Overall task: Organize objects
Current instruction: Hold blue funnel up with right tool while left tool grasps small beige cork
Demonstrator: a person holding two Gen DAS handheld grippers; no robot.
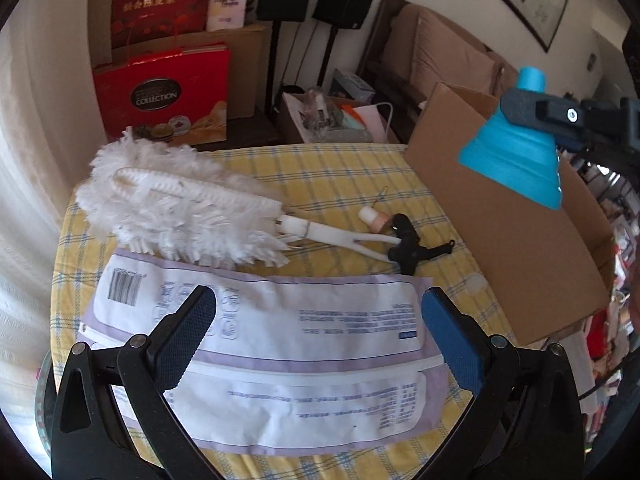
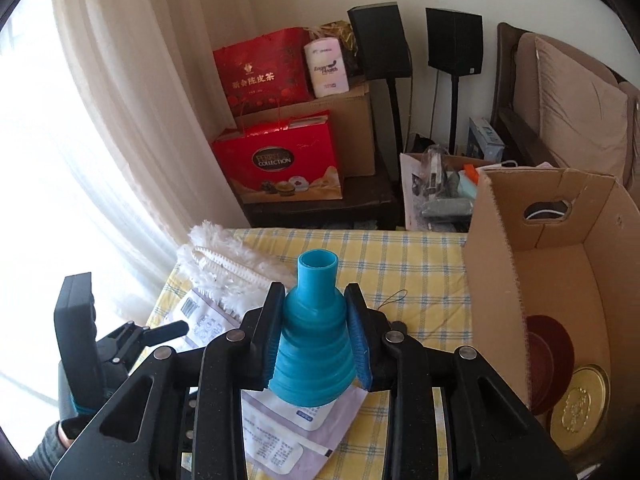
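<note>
Right tongs (image 2: 314,344), frame centre, clamp the blue ribbed funnel (image 2: 314,344); left tongs (image 1: 318,332), lower frame, gape above white packets (image 1: 280,344) on the checked desk (image 1: 340,184).

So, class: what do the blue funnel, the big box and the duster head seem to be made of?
Blue funnel: likely silicone or soft plastic, matte, with stepped collapsible rings. Big box: brown corrugated cardboard, with fluting visible along its cut edge. Duster head: fluffy white fibre strands, probably microfibre, on a white ribbed plastic core.
</note>
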